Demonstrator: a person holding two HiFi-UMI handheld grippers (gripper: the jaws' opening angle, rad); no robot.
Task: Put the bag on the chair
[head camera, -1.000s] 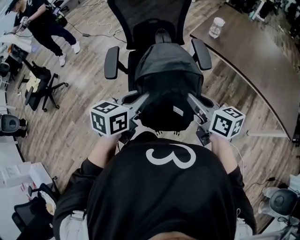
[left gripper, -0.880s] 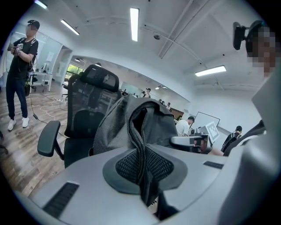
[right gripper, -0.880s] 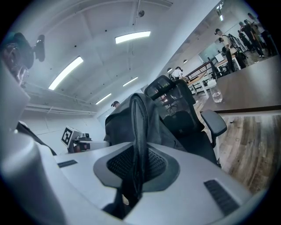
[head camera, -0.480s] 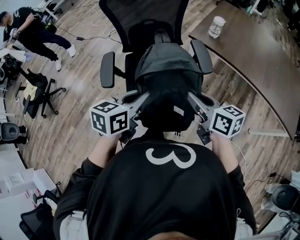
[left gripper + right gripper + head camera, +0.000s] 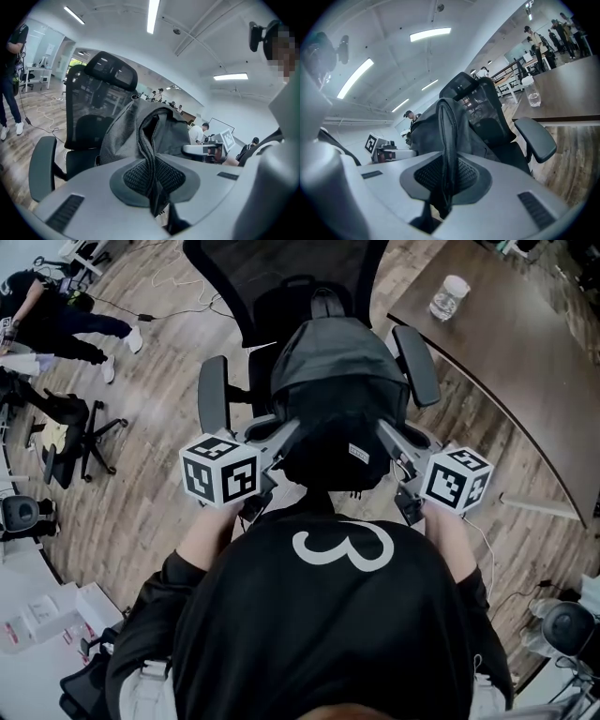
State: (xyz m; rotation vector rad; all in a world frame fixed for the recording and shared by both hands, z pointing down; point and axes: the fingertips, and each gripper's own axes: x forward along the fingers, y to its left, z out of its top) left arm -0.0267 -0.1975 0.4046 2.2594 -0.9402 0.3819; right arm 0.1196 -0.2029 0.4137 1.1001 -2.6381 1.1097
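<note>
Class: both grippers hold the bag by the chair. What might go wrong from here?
1. The left gripper and right gripper each pinch only a thin fold of the bag; one may slip and the bag swing.
2. The bag looks nearly as wide as the gap between the armrests of the chair, so it may snag on one.

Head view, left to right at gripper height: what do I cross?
spare black office chair → left gripper → bag → right gripper
</note>
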